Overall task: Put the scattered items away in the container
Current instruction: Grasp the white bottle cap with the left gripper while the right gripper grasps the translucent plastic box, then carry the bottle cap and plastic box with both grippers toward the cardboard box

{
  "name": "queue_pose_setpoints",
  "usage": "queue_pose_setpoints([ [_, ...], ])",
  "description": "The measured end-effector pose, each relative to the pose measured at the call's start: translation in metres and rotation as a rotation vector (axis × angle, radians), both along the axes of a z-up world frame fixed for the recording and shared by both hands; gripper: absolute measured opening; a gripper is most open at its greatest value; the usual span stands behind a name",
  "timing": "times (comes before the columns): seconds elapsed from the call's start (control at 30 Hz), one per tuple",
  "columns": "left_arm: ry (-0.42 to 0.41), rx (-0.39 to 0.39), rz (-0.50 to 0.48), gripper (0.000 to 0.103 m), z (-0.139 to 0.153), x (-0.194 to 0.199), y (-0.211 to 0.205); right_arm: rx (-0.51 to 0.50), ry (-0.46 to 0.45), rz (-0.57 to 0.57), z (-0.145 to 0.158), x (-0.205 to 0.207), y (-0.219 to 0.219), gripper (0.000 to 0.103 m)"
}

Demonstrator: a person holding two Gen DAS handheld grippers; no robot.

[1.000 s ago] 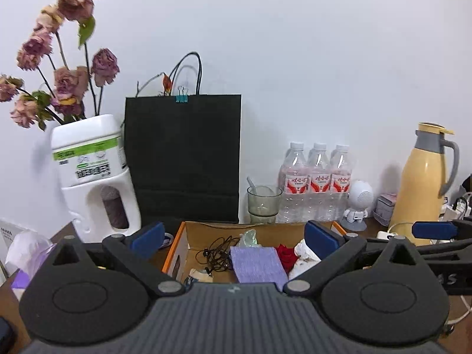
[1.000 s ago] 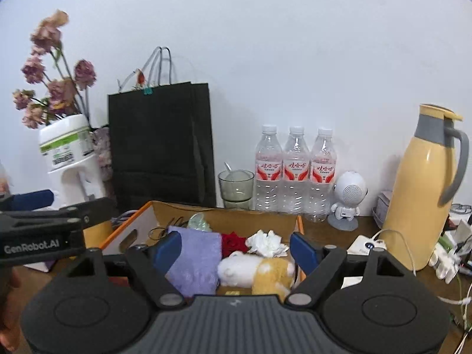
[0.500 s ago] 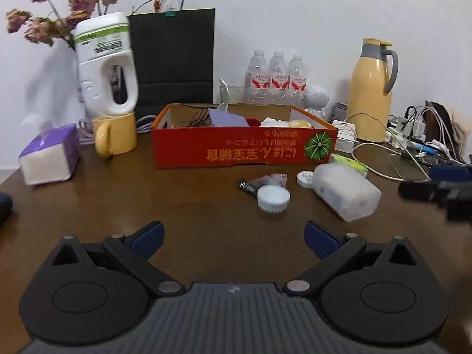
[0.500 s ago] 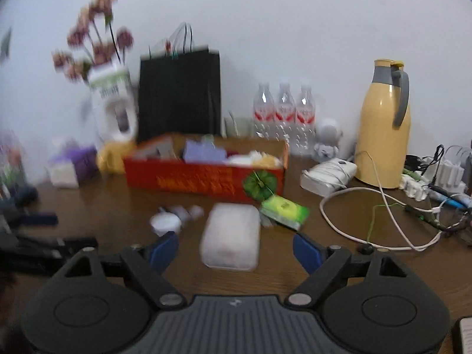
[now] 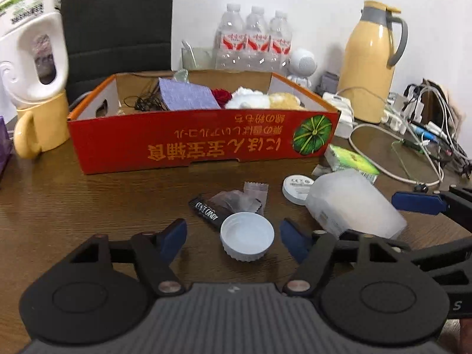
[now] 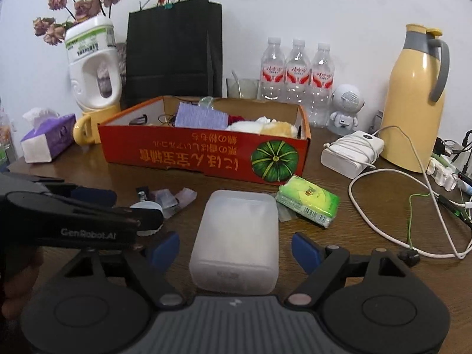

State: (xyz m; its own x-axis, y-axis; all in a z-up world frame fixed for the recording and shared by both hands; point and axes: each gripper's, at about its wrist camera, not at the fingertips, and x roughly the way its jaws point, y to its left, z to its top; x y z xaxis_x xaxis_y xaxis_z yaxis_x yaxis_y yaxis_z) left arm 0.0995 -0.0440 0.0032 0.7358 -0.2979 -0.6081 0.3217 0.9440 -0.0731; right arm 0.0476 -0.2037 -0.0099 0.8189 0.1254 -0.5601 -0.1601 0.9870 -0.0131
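A red cardboard box (image 5: 200,144) (image 6: 203,156) holds a purple cloth, cables and plush toys. In front of it lie a white bottle cap (image 5: 247,236), a black candy wrapper (image 5: 208,211), clear wrappers (image 5: 244,196), a white round lid (image 5: 298,185), a frosted plastic case (image 6: 237,240) (image 5: 352,203) and a green tissue pack (image 6: 308,200). My left gripper (image 5: 233,236) is open with the cap between its jaws. My right gripper (image 6: 234,249) is open around the frosted case.
Behind the box stand a black paper bag (image 6: 174,50), a white jug with dried roses (image 6: 91,67), a yellow mug (image 5: 38,124), several water bottles (image 6: 298,70), a robot figure (image 6: 346,106) and a yellow thermos (image 6: 416,97). Cables (image 6: 398,206) lie at right; a tissue box (image 6: 47,138) at left.
Both grippers have come down and forward from above the box to the loose items on the table. The left now frames the cap, the right frames the frosted case.
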Motion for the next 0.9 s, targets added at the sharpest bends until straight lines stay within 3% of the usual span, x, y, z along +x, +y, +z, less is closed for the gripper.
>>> queue_pose_setpoints([
  [0.1, 0.033, -0.015, -0.015, 0.043, -0.003, 0.005, 0.0, -0.007, 0.019, 0.0, -0.003, 0.009, 0.002, 0.081],
  [0.27, 0.04, -0.033, -0.023, 0.041, -0.001, 0.003, 0.005, -0.021, 0.062, -0.009, -0.008, 0.019, 0.007, 0.064],
  [0.43, -0.02, -0.057, 0.013, 0.041, 0.017, -0.019, 0.016, 0.019, 0.071, -0.027, -0.006, 0.015, 0.002, 0.064],
  [0.67, -0.107, -0.075, 0.089, 0.041, 0.034, -0.089, 0.036, 0.054, -0.031, -0.012, 0.026, -0.041, 0.003, 0.064],
  [0.9, -0.19, -0.068, 0.119, 0.041, 0.041, -0.153, 0.041, 0.072, -0.116, 0.029, 0.039, -0.111, 0.019, 0.064],
])
